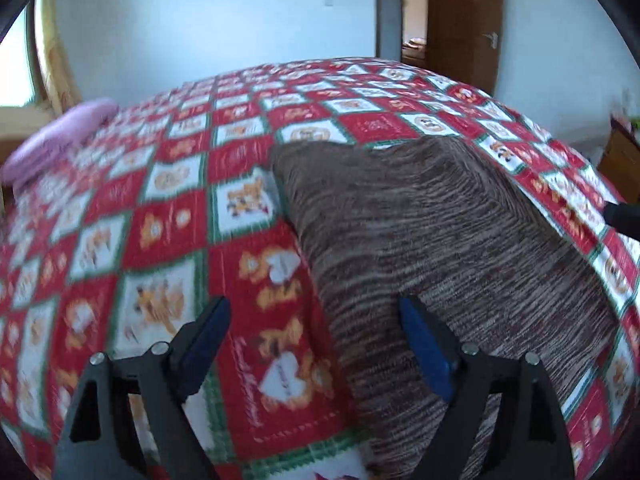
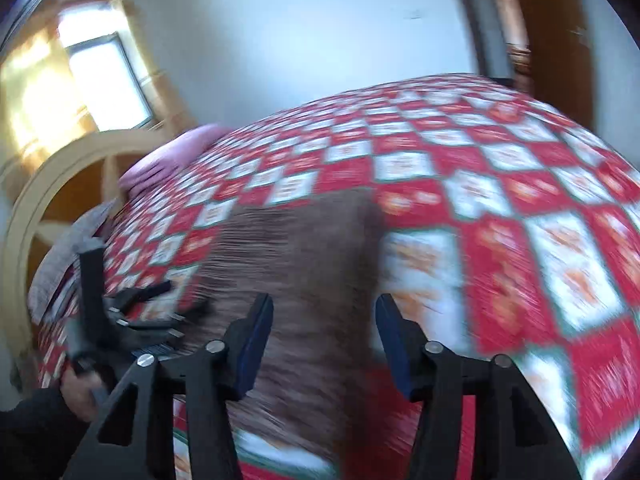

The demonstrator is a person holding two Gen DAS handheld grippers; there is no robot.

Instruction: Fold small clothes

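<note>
A brown striped knit garment (image 1: 440,240) lies flat on the red, white and green checked bedspread (image 1: 160,220). My left gripper (image 1: 314,316) is open just above the garment's near left edge; its right finger is over the knit and its left finger over the bedspread. In the blurred right wrist view the garment (image 2: 304,248) runs between the fingers of my right gripper (image 2: 324,312), which is open without pinching it. The left gripper (image 2: 180,298) shows there at the garment's left side, held by a hand (image 2: 80,392).
A pink pillow (image 1: 60,140) lies at the far left end of the bed. A pale wooden headboard (image 2: 60,184) and a bright window (image 2: 108,76) stand beyond it. A brown door (image 1: 464,20) is behind the bed, and a wooden cabinet (image 1: 620,156) at the right.
</note>
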